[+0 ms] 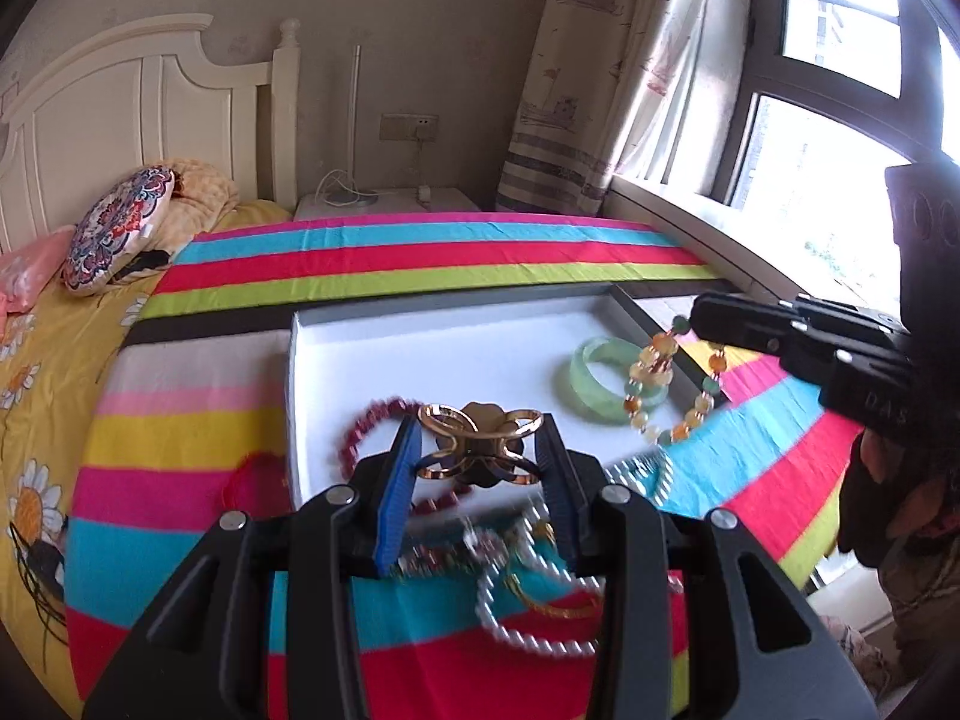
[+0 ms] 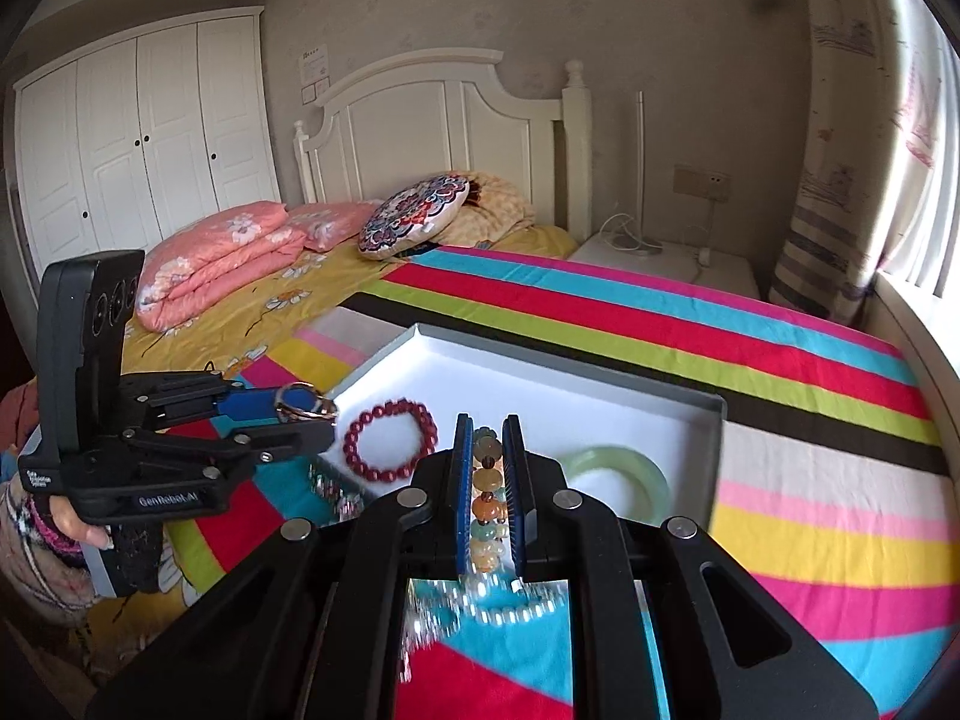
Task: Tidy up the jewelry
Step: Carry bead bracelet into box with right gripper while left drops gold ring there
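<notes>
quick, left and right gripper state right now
left gripper: shut on the gold ornament
right gripper: shut on the multicolour bead bracelet

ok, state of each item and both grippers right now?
left gripper: shut on gold ornament, off the bed
right gripper: shut on multicolour bead bracelet, hanging above the tray
tray: open, on the striped cloth
red bead bracelet: lying in tray
green bangle: lying in tray
pearl strand: on the cloth, outside tray
</notes>
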### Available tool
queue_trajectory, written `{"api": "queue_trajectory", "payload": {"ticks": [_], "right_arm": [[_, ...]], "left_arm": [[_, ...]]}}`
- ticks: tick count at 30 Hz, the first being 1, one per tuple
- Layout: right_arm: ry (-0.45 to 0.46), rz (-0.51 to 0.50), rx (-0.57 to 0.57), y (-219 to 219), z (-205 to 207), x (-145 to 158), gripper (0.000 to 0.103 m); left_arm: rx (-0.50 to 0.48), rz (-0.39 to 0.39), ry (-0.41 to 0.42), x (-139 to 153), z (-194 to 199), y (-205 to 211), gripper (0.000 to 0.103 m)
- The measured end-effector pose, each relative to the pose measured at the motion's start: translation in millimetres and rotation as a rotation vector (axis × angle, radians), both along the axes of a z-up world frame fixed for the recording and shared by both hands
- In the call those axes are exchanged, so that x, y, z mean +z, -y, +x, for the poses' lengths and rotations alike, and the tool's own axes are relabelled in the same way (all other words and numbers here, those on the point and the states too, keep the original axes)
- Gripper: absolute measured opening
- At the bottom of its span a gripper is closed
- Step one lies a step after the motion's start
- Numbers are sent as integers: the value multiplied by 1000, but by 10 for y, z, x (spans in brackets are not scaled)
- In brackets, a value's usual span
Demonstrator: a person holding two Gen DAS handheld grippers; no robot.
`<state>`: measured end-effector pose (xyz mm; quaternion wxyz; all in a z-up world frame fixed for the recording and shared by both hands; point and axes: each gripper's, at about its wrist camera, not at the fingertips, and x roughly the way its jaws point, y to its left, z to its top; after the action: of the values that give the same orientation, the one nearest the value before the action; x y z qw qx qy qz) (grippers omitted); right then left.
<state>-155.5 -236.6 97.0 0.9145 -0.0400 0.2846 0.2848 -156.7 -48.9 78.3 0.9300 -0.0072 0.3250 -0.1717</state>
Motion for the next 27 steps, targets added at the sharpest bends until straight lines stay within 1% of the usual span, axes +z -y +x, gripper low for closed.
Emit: {"api": "queue_trajectory", "payload": {"ticks": [3,7,12,19,20,21,22,23,24,25,27], "right_arm": [[-15,0,10,-118,169,3,13],[-58,6,27,-310,459,-32,13],[-135,36,22,-435,800,-154,13],[-233,29,-88,-293,1329,-426,13],[-247,30,-112,-240,1385,-467,15],[-258,28,-131,-198,1416,-499,18],[-265,27,-143,-164,1433,-514,25],[-266,40,-150,-105,1423,-514,48],[-253,49,-157,-63,1397,-500,74],[-236,51,-166,-33,1376,-481,80],[-189,51,-166,30,1267,-436,80]], "left_arm": [[23,-8,-13,54,228,-64,39],[60,39,-28,93,536,-66,39],[101,69,-92,-7,883,-84,39],[148,95,-212,-279,1295,-139,39],[154,96,-222,-312,1326,-148,39],[165,99,-223,-330,1353,-153,46],[170,99,-219,-334,1366,-159,58],[177,97,-206,-328,1361,-170,63],[174,87,-197,-319,1350,-185,66],[181,91,-190,-308,1336,-195,73],[206,106,-157,-270,1281,-220,80]]}}
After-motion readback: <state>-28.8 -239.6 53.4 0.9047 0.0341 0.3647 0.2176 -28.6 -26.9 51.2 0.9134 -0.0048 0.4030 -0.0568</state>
